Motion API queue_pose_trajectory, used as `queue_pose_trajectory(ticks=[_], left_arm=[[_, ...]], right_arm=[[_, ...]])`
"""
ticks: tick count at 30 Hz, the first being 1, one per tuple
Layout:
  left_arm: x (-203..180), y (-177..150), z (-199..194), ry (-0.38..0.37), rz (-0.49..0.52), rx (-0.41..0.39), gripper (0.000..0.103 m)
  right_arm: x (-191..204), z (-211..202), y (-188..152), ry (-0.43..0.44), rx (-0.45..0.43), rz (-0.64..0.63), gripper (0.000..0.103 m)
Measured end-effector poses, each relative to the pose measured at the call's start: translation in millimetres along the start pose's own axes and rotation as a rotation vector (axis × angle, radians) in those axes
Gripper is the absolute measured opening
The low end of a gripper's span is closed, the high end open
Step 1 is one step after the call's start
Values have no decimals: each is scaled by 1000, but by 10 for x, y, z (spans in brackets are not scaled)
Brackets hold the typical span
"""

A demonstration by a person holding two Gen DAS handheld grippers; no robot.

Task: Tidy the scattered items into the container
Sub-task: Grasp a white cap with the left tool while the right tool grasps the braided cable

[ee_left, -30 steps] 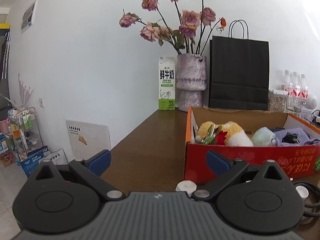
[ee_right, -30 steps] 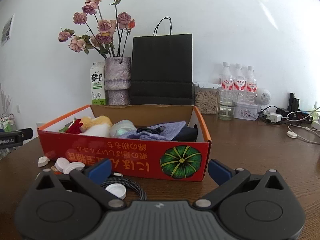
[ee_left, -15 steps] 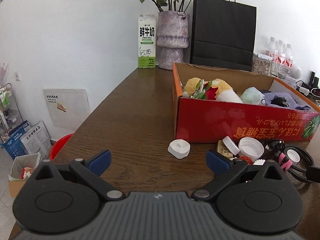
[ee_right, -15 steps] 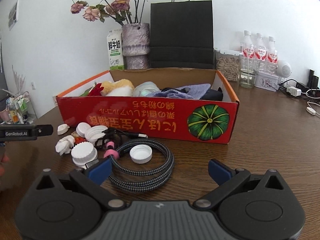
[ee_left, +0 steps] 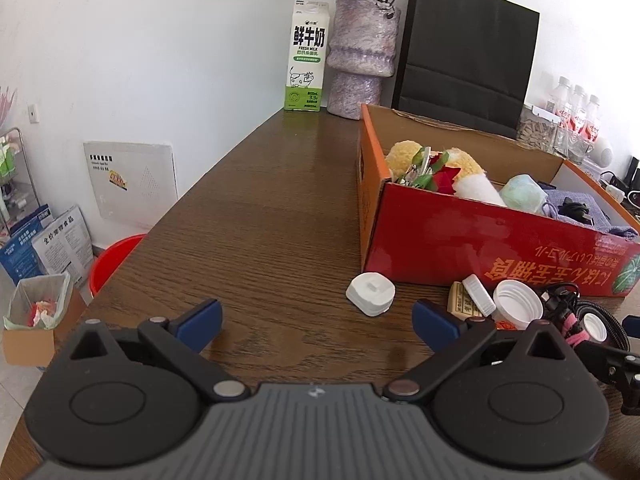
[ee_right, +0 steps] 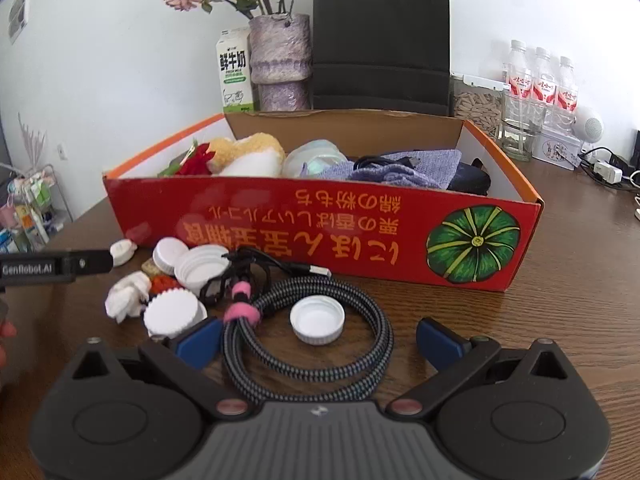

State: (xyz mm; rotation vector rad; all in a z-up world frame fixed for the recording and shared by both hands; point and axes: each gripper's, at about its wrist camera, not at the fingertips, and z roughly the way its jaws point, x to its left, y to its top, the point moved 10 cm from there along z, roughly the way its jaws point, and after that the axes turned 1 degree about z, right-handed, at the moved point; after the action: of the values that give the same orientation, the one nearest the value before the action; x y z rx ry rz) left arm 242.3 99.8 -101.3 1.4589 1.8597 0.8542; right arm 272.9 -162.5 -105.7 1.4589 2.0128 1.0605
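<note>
Right gripper [ee_right: 318, 338]: jaws spread wide, nothing between the blue pads [ee_right: 438, 343]. Directly ahead, between the pads, a white bottle cap [ee_right: 317, 319] lies open side up inside the loop of a coiled braided cable [ee_right: 360, 356], grey-black weave, bound by a pink strap [ee_right: 241, 308]. Just past the left pad: a ridged white lid [ee_right: 171, 314] flat side up, a larger white threaded cap [ee_right: 201, 269] open side up, a further white cap [ee_right: 168, 254] tilted against it, a crumpled white piece [ee_right: 127, 296], a small orange-red scrap [ee_right: 165, 282], and a thin black USB cable [ee_right: 276, 266]. All loose on the wooden table [ee_right: 540, 312], clustered close together.

Beyond the clutter, the red cardboard box [ee_right: 320, 236]: open top, orange rim, yellow upside-down print and a green pumpkin picture on the near wall. Contents, from left to right: red artificial flower [ee_right: 197, 161], yellow-and-white plush [ee_right: 250, 156], pale green rounded item [ee_right: 312, 160], lilac cloth [ee_right: 400, 170] with a dark cable on it, dark object at the far right end, identity unclear.

Left gripper [ee_left: 316, 322]: jaws also wide, empty, held over bare table. Ahead and slightly right, a white squarish cap-like piece [ee_left: 371, 294] lies just short of the box's near corner [ee_left: 368, 240]. Further right, past the right pad, a tan printed packet [ee_left: 464, 304] under a tilted cap.

Behind the box: milk carton [ee_right: 235, 76], purple vase [ee_right: 281, 62] with dried roses, black paper bag [ee_right: 380, 40].
</note>
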Motion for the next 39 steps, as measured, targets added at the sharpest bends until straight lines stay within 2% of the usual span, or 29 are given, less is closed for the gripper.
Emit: queue_pose_trajectory(ticks=[6,7,8,14,22,30,36,39], left_arm=[[12,-15,5,-12,-19,8,103],[13,-16,4,-13,-21,8,103],[14,-15,4,-14,-24,8,103],[16,-6,-1,-19,-35,5,103],[-12,-11,11,-7,-13,12,103],[-105,21,74,12,40,17,103],[-198,71,151,83,109,15,103],[-236,82,196,80,112,23,94]], right_arm=[[40,71,4,-1,18,-13,102],[44,62,5,8,13,-12,100],[51,42,11,20,3,-11,90],[19,-50,1,56,-22,20,89],[-9,-303,60,65,-137,5,89],[-362,-406,46,-5,-162,54,89],[-711,-446,28,-62,-166,109,89],[-802,-440,15,-70,-161,133,89]])
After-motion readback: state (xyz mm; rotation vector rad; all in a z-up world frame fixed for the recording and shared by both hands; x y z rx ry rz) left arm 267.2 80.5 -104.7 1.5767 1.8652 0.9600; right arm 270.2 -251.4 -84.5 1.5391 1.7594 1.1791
